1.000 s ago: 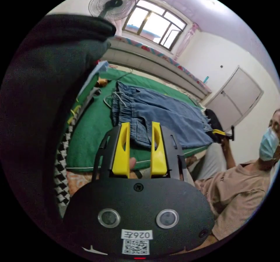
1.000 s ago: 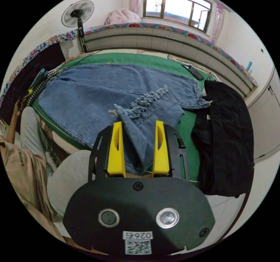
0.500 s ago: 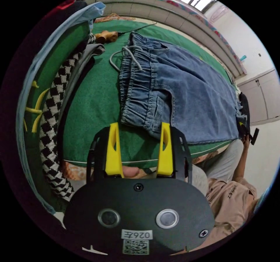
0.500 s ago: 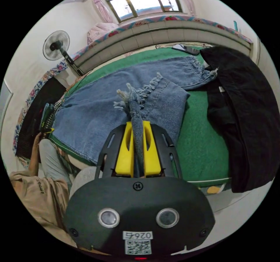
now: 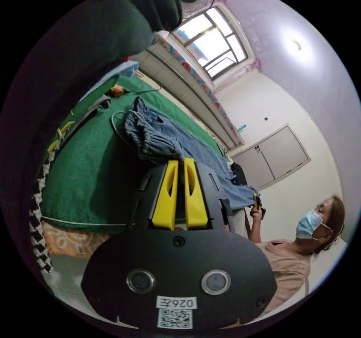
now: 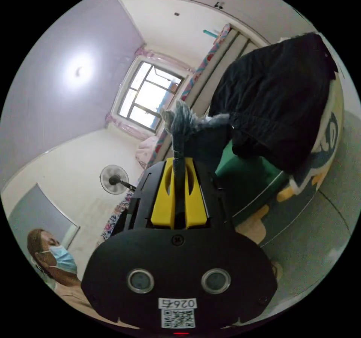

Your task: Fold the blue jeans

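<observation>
Blue jeans (image 5: 176,142) lie along the green bed cover (image 5: 86,172); left gripper (image 5: 179,165) is clamped on the bunched waistband, right gripper (image 6: 179,163) pinches the frayed hem. Lift both ends level and keep the denim taut, clear of the black garment (image 6: 278,97).

Lilac ceiling (image 5: 319,71) with round lit lamp (image 5: 297,45); cream walls. Barred window (image 5: 210,41) bright, pink curtains. Standing fan (image 6: 114,180) by wall. White cupboard doors (image 5: 276,155). Green-covered bed (image 5: 86,169); pale tiled floor (image 6: 316,232).
</observation>
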{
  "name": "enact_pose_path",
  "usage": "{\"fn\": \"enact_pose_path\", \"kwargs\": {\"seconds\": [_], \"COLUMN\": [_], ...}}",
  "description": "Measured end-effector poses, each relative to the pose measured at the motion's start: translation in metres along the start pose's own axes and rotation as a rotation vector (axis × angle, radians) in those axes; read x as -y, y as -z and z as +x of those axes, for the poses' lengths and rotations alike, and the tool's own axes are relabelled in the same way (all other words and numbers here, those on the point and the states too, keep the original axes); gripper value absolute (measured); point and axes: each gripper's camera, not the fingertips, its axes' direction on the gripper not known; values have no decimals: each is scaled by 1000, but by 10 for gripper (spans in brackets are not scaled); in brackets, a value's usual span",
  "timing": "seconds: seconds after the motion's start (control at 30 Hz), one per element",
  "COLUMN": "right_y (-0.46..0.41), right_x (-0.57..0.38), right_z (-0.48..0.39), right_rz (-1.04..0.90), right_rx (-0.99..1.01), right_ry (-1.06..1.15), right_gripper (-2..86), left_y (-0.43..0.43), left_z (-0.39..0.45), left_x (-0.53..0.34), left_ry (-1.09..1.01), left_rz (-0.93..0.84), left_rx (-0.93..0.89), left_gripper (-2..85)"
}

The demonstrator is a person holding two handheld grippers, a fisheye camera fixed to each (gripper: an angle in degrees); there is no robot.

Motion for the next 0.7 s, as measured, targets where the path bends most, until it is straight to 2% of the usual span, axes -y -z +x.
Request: {"fn": "enact_pose_path", "kwargs": {"seconds": [0.1, 0.23, 0.43, 0.53, 0.63, 0.7], "right_y": [12, -21, -135, -209, -293, -322], "right_x": [7, 43, 124, 159, 191, 199], "right_z": [1, -12, -33, -31, -11, 7], "right_rz": [84, 101, 77, 23, -136, -179], "right_rx": [99, 102, -101, -220, -324, -399], "right_ry": [-57, -45, 35, 45, 74, 7], "right_gripper": [-11, -9, 1, 17, 47, 58], "left_y": [10, 2, -51, -85, -138, -181], "left_z": [2, 0, -11, -15, -32, -56], "left_x": [12, 44, 129, 176, 226, 254], "left_ry": [29, 73, 149, 170, 214, 316], "left_rz": [92, 151, 151, 156, 54, -89], "left_rx": [-37, -74, -32, 105, 190, 209], "left_gripper": [8, 9, 16, 27, 56, 47]}}
